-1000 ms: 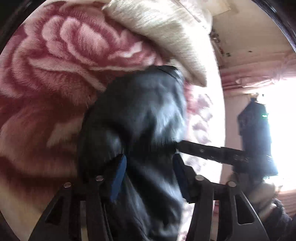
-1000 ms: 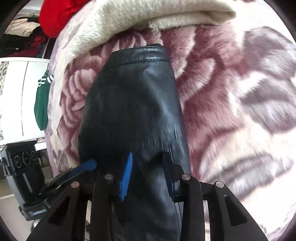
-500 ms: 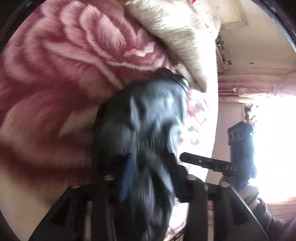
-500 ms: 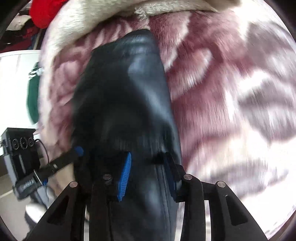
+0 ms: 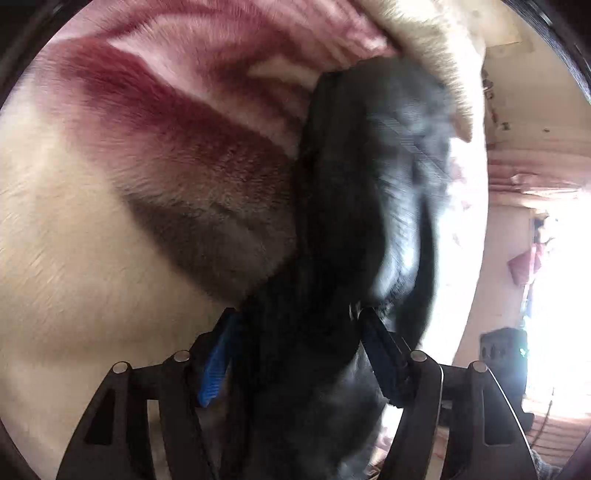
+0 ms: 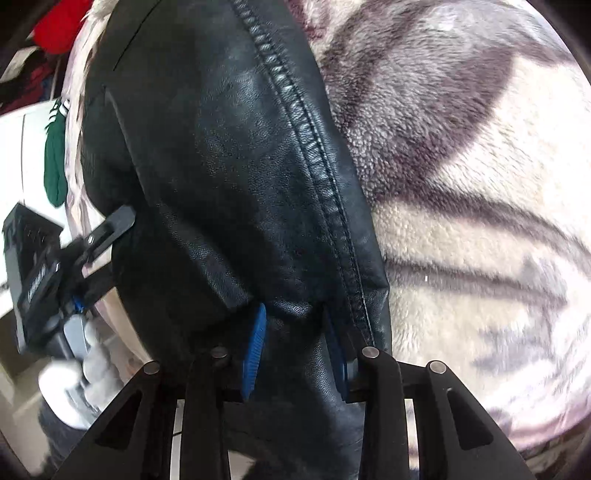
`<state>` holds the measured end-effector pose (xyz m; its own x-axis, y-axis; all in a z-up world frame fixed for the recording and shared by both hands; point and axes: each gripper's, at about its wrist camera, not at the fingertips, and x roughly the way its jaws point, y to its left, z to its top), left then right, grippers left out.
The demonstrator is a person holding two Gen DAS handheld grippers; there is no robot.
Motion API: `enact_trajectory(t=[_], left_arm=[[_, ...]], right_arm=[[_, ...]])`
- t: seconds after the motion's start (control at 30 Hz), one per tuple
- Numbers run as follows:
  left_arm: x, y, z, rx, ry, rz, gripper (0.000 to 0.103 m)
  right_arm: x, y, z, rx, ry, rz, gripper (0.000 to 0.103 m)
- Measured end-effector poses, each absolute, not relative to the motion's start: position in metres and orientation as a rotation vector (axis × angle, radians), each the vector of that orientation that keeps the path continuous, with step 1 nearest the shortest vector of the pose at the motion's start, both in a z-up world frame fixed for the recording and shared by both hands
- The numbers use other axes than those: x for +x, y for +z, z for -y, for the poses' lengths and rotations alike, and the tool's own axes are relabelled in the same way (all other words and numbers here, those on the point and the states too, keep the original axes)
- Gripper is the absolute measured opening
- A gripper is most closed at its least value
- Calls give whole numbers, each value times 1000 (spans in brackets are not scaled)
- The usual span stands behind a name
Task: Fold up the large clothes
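A black leather garment (image 6: pixel 229 177) with a stitched seam lies on a plush rose-patterned blanket (image 6: pixel 472 229). My right gripper (image 6: pixel 295 332) is shut on a fold of its near end, blue pads (image 6: pixel 255 347) pinching the leather. In the left wrist view the same garment (image 5: pixel 354 206) hangs dark and blurred over the blanket (image 5: pixel 129 192). My left gripper (image 5: pixel 295 332) is shut on its bunched near end. The left gripper also shows at the left of the right wrist view (image 6: pixel 110 229), its fingers against the garment's edge.
A cream fleece fold (image 5: pixel 436 55) lies at the blanket's far end. A red cloth (image 6: pixel 59 26) and a green garment (image 6: pixel 55 162) hang at the far left by a white cabinet. A bright window (image 5: pixel 554 295) is at the right.
Both grippers have carried the garment's near end forward along the blanket toward the far end. The leather now fills more of both views and bunches up between the fingers.
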<state>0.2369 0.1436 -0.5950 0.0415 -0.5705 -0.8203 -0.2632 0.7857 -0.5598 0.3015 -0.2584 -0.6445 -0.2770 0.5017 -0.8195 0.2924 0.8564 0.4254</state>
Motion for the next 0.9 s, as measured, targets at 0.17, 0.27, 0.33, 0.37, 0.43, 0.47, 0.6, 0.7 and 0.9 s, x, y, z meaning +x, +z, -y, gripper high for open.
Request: enact_trajectory(t=[0.17,0.27,0.33,0.37,0.43,0.47,0.6,0.7,0.9], left_arm=[[161,-559,-162,-718,-229,-1563,64],[122,-571,-149,-750,-202,-1637,64],[102,-581,-138,-813,-190,-1671,64],[90,-585,-134,-833,-175,-1680,64],[77,-585,-128,-845,-161,-1684,64],[70,-585,-124,-843,-149,-1680,64],[62,-572,-105,-757,-146,-1656,64],[63,-569,-92,-674,-173,-1674,64],[71,-598,-63,-640,-169,-1744,62]], right_arm=[[243,-629,308,799,153,-1916,40],[177,-660,337,1072,36,-2002,40],[137,-688,350,1355,-75,-1988,40],[127,-697,352,1460,-92,-1962,40],[107,-719,351,1749,-111,-1836,41],[104,-725,351,1810,-126,-1787,43],[106,-713,353,1725,-146,-1657,23],[104,-699,355,1662,-130,-1638,4],[111,-687,324,1492,-11,-1799,0]])
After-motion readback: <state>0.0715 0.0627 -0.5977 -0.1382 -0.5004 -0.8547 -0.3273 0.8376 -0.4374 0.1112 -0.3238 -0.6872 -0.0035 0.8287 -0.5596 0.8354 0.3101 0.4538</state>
